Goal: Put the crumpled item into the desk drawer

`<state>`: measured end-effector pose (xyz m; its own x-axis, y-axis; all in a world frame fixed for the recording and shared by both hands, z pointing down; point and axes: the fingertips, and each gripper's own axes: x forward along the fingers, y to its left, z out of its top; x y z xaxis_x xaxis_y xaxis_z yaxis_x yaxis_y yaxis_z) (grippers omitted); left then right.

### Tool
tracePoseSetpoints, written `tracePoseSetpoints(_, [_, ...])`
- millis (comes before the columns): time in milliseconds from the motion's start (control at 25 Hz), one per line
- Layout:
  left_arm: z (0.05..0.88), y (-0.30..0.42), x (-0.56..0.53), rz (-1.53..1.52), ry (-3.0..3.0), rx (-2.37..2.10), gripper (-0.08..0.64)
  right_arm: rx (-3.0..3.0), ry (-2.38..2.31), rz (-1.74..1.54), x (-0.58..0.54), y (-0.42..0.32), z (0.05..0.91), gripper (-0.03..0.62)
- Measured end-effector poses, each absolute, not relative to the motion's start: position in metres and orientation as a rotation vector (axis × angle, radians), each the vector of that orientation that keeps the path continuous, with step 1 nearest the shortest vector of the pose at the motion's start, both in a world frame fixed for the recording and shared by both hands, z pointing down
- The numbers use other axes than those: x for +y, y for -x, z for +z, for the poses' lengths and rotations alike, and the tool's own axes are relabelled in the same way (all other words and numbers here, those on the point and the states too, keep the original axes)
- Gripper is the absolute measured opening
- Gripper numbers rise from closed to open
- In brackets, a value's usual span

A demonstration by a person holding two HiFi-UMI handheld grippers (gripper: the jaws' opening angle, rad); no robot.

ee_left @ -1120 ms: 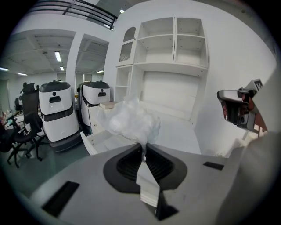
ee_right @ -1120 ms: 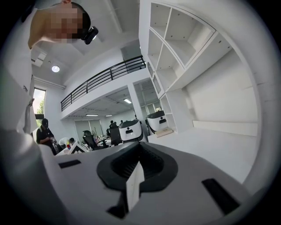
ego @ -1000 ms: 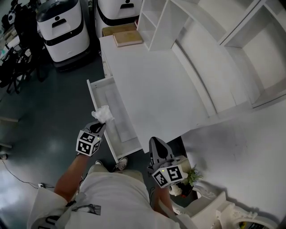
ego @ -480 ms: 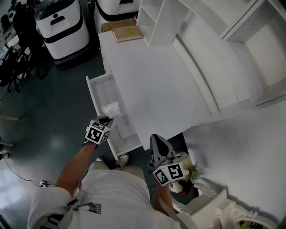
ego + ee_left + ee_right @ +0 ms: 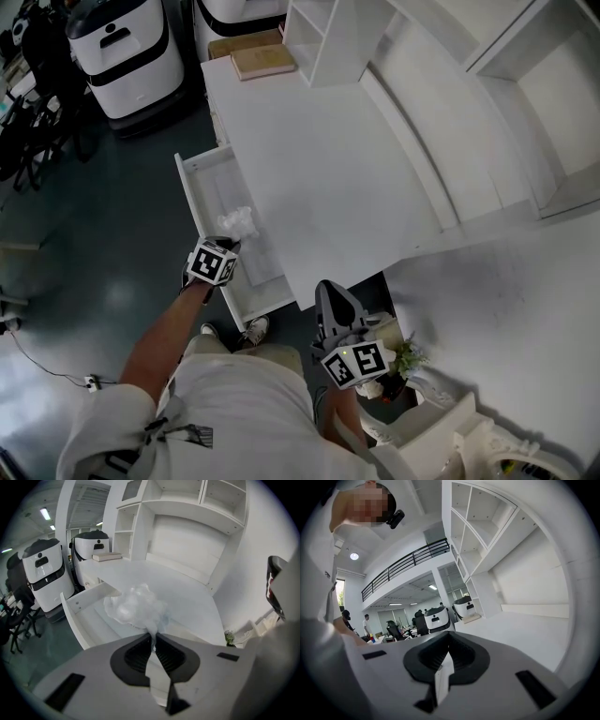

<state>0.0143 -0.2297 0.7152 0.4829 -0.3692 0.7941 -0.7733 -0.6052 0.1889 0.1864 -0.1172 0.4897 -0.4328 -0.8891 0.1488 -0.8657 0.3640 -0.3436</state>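
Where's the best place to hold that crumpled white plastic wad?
By its thin gathered tail, coming from the person's side, just where the left gripper is shut on it. The rest of the crumpled white plastic wad is puffy and loose.

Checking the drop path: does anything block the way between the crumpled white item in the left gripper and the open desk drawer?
Nothing visible does. The crumpled white plastic wad, pinched in the left gripper, hangs over the open white desk drawer.

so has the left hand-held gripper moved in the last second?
Yes. In the head view the left hand-held gripper, shut on the crumpled item, went from the drawer's outer side wall inward, over its floor.
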Motion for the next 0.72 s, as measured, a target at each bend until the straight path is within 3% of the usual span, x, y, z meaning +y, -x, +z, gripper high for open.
tracePoseSetpoints(720, [0.764, -0.009, -0.232, 1.449, -2.125, -0.743, 0.038, 2.532, 1.666, -0.606, -0.114, -0.202, 0.500, 0.009])
